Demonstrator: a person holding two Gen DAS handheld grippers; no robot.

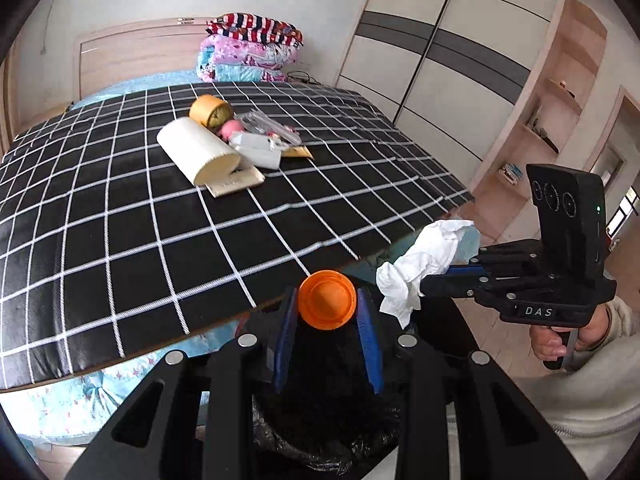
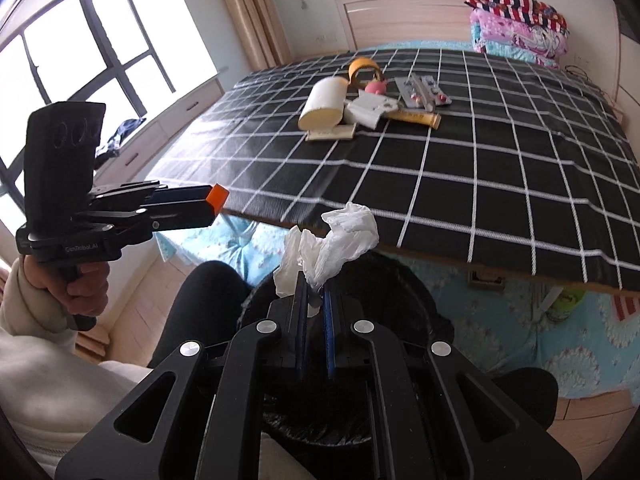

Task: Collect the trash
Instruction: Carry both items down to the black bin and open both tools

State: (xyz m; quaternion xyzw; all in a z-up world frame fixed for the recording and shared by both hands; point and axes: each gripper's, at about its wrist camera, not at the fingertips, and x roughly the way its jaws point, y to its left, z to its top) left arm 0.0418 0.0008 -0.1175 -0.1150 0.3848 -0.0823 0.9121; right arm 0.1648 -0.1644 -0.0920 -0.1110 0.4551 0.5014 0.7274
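My left gripper is shut on an orange bottle cap and holds it just past the near edge of the checked board, above a black-lined trash bin. It also shows in the right wrist view with the cap. My right gripper is shut on a crumpled white tissue above the same bin. In the left wrist view the right gripper holds the tissue to the right of the cap.
A black checked board lies on the bed. On it lie a white roll, a tape roll, a pink item, packets and cards. Folded quilts sit by the headboard. A wardrobe stands at right.
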